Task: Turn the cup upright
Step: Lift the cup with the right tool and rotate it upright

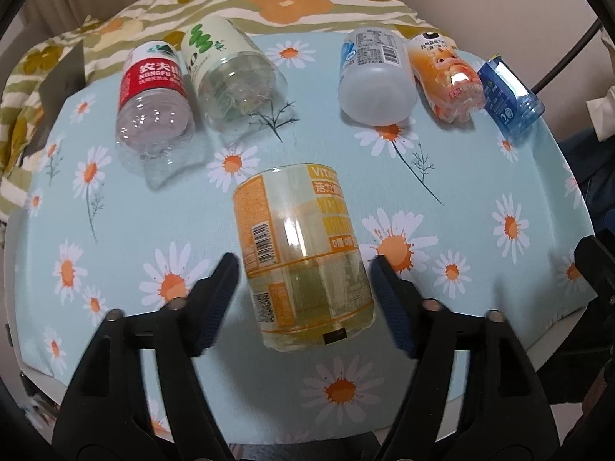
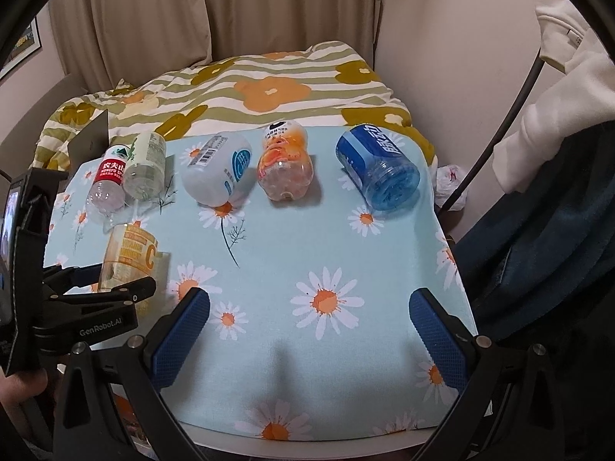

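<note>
Tabletop [image 1: 519, 176], daisy cloth: carries everything. Yellow cup [image 1: 303, 257], near centre, on its side, base toward me, awaiting righting. Five more cut bottles in the far row, all lying down. My left tongs [image 1: 303, 280], released, level, straddle the cup without touching. My right tongs [image 2: 309, 307], released, hover empty to the right.

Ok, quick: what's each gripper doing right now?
Left gripper: open, fingers either side of the yellow cut bottle cup, not clamped on it.
Right gripper: open, empty, over the daisy tablecloth.
</note>
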The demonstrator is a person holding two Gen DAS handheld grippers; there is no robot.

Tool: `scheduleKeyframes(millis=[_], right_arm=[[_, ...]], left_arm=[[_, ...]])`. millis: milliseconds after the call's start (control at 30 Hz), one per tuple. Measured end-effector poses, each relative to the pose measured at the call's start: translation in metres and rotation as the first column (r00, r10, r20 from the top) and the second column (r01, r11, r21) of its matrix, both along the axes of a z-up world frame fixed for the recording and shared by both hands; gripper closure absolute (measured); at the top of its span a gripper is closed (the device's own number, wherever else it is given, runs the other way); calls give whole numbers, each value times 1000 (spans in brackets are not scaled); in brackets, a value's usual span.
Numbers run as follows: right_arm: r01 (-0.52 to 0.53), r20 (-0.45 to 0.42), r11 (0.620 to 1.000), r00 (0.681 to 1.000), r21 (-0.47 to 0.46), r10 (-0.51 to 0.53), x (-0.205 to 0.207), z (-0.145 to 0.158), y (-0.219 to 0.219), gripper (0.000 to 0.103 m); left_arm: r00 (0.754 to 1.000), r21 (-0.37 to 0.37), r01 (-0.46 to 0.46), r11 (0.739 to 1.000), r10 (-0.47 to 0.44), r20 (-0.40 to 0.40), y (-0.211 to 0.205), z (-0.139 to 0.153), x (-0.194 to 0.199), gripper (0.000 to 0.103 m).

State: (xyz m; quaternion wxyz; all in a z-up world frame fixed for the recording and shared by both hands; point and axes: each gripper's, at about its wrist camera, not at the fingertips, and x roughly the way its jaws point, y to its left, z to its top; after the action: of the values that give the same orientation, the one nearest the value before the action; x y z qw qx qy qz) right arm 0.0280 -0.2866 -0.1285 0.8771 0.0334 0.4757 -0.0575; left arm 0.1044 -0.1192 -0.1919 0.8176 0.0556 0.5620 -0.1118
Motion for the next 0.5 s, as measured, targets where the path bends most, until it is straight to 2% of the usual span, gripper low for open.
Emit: scheduleKeyframes(millis=[67, 100, 300, 500], right_arm=[[-6, 9, 1000, 1000, -6, 6, -1, 5, -1, 0], [-8, 12, 1000, 1000, -9, 8, -1, 6, 0, 0], [-83, 22, 997, 996, 2, 83, 4, 25, 1, 0], [-209, -44, 977, 977, 37, 211, 26, 39, 24, 0]], left_arm=[[1000, -8, -16, 1000, 16, 21, 6, 7, -4, 1], [999, -13, -23, 1000, 23, 32, 9, 11, -6, 0], [995, 38, -69, 997, 65, 81, 28, 40, -23, 0], [986, 48, -137, 989, 132, 104, 73, 69, -35, 0]])
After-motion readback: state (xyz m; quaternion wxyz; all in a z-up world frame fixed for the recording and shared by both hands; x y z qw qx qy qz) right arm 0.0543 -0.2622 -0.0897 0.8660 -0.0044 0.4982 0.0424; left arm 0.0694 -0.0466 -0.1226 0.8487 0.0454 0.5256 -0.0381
